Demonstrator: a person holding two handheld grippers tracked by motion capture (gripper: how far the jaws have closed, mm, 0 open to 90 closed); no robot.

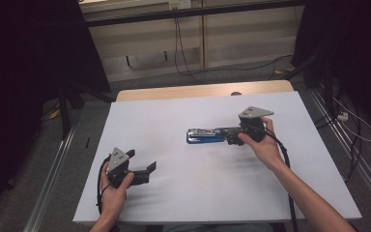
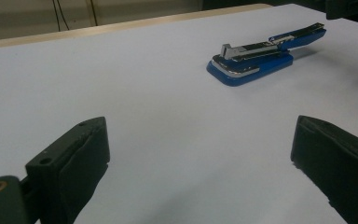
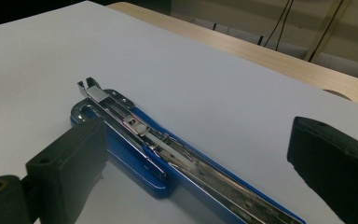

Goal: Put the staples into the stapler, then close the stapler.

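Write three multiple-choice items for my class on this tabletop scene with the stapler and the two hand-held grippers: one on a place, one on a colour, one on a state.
1. Where does the stapler lie on the white table?
A. near the middle, just ahead of the right gripper
B. between the jaws of the left gripper
C. at the far left corner

2. What colour is the stapler's body?
A. red
B. blue
C. yellow

3. How do the right gripper's jaws stand?
A. shut on the stapler
B. shut on nothing
C. open

Answers:
1 A: the high view shows it mid-table, at the right gripper's tip, far from the left one.
2 B: the base is blue, with metal parts on top.
3 C: the right gripper view shows its jaws wide apart, the stapler lying between them.
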